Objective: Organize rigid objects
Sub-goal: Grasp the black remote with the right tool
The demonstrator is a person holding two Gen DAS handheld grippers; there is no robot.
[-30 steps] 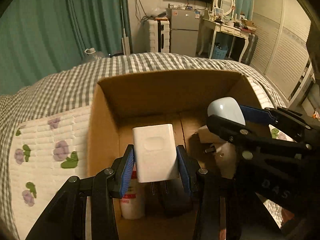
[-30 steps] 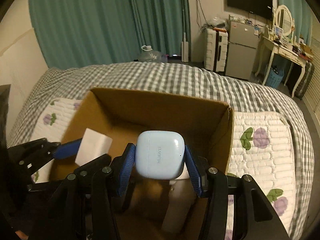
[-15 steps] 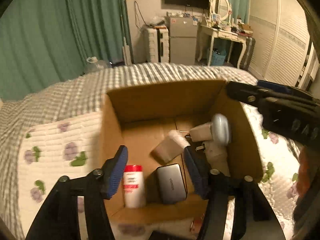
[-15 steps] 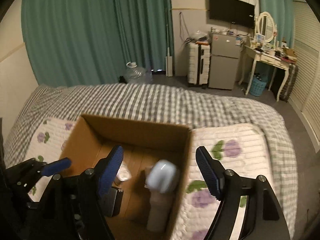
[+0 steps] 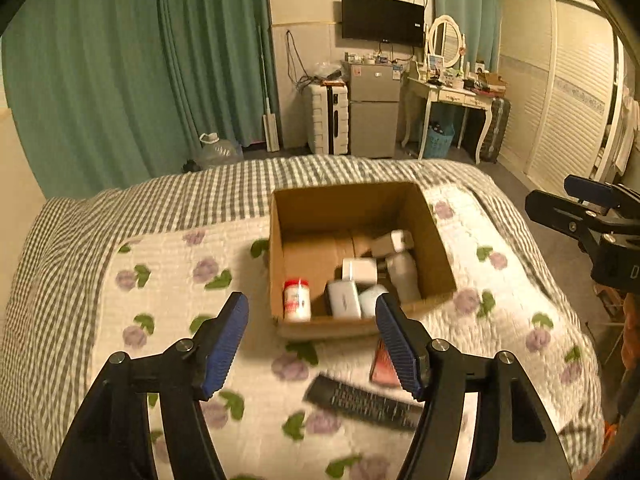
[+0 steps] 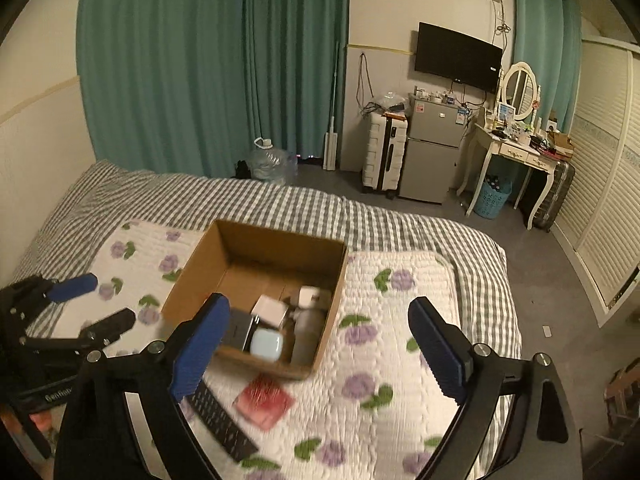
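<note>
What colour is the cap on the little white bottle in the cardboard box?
Red. The bottle stands in the box's near left corner, clearest in the left wrist view.

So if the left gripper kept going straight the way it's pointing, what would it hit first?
Probably the near wall of the cardboard box, which sits centred ahead between the opening, empty jaws of the left gripper. Depth is unclear; a lower line would meet the floral quilt.

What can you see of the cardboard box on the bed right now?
The cardboard box is plain brown, open-topped, with no flaps showing. It sits upright on the floral quilt, nothing gripping it. Inside lie a red-capped white bottle against the near-left corner, a grey case, a pale blue earbud case, a white charger, another white plug and a pale bottle lying along the right wall. A red packet lies just outside its near wall.
</note>
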